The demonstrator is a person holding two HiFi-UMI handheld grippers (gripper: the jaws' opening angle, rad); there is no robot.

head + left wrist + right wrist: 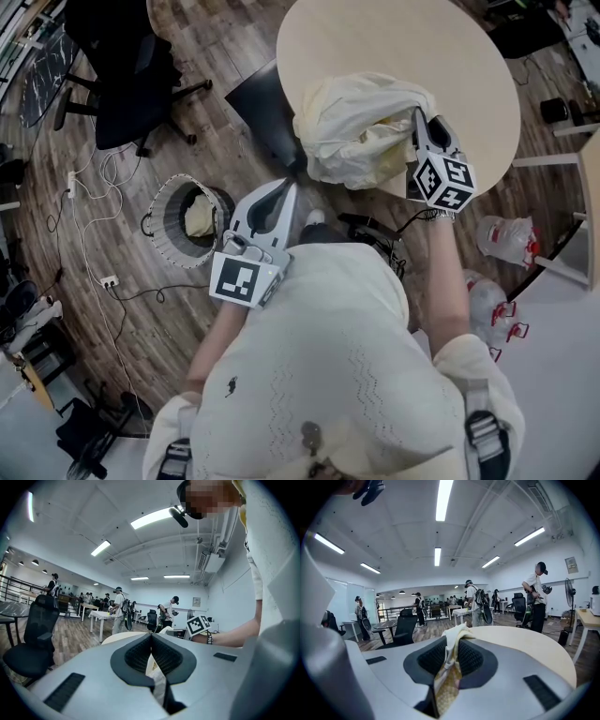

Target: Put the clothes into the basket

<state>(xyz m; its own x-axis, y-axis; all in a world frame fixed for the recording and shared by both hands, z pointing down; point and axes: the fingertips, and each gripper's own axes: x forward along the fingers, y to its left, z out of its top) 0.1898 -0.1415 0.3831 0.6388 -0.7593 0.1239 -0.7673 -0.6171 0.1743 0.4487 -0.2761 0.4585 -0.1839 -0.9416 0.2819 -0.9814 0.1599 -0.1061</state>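
A cream garment [352,127] hangs bunched over the near edge of the round beige table [394,37]. My right gripper [418,114] is at its right side, shut on a fold of it. In the right gripper view, pale yellow cloth [447,681] is pinched between the pads of that gripper [453,639]. My left gripper [292,185] points at the garment's lower left edge. Its jaws [151,637] are closed with a white strip of cloth [157,677] between them. The round basket [167,225] stands on the floor to the left, with a cream piece [199,218] inside.
A black office chair [131,84] stands at the far left, and a dark chair [267,112] sits by the table's left edge. Cables and a power strip [108,281] lie on the wooden floor near the basket. Clear plastic bags [506,239] lie at the right. Several people stand far off.
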